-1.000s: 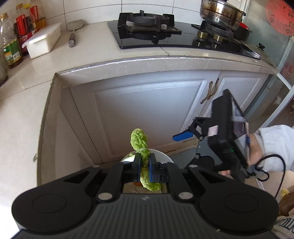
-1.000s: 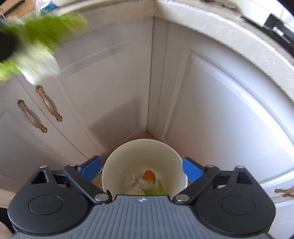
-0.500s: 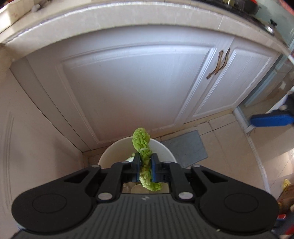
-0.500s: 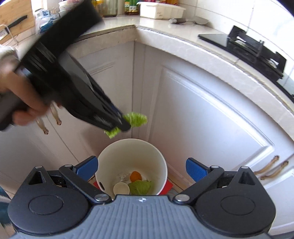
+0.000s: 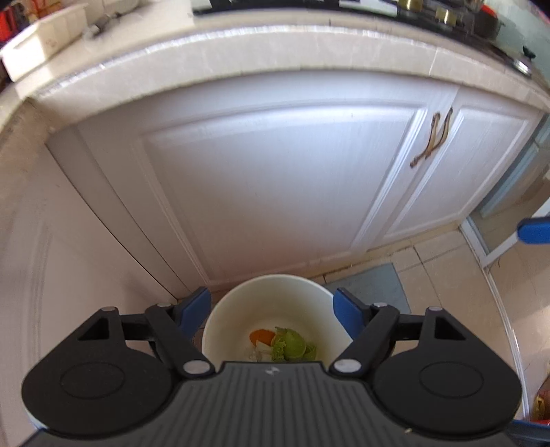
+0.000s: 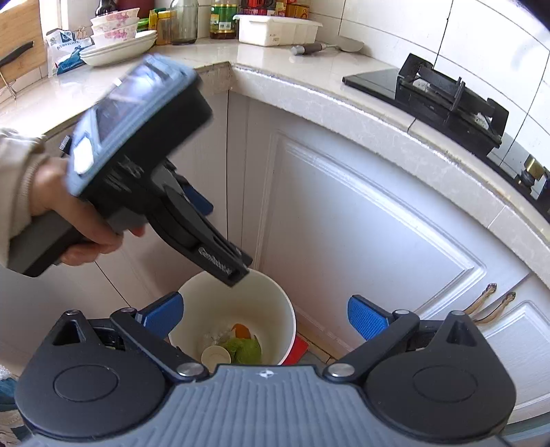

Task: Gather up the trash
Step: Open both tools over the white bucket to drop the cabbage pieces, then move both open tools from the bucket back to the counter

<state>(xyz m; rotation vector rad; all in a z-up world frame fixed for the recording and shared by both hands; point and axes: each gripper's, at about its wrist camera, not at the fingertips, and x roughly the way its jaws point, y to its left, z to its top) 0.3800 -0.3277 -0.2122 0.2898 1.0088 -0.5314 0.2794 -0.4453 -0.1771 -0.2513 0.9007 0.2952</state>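
White corner cabinets, no readable writing; bottle labels on the counter are too small to read. White bin stands on the floor at the cabinet corner, green leaf inside by an orange scrap. Left gripper jaws just opened, wide, nothing between. Right gripper wide, empty. Only right view shows the hand and a small cup in the bin

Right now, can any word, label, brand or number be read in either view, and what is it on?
No text is readable in either view.
Label on the yellow bottle: too small to read.
Print on the blue-and-white bag: blurred.
Sticker on the white box: too small to read.
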